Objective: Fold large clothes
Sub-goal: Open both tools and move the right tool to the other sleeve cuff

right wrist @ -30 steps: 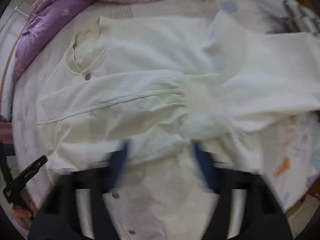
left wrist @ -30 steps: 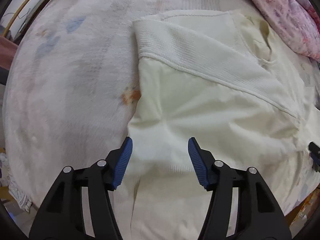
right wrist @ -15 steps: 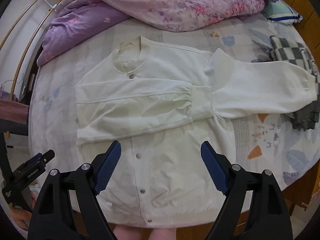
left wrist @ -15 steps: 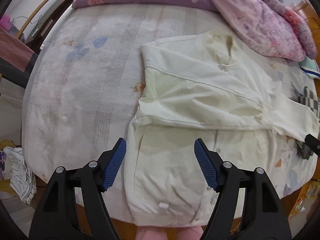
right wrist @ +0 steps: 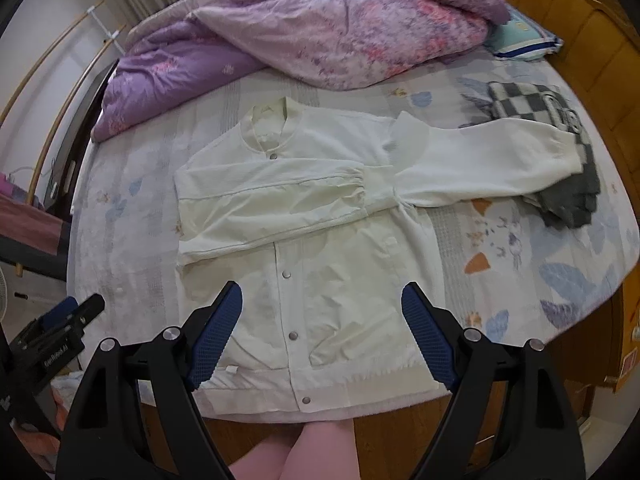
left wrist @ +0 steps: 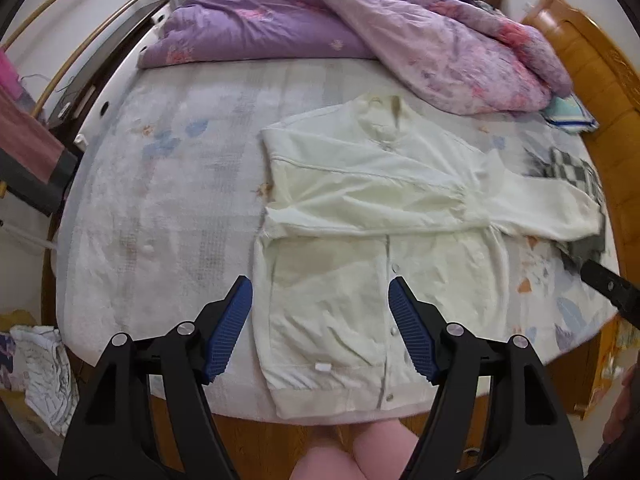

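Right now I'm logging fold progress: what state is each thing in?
Jacket: flat on bed, snapped shut.
Left sleeve: folded across chest.
Right sleeve: spread out, unfolded.
Left gripper: open, empty.
Right gripper: open, empty.
Quilt: bunched.
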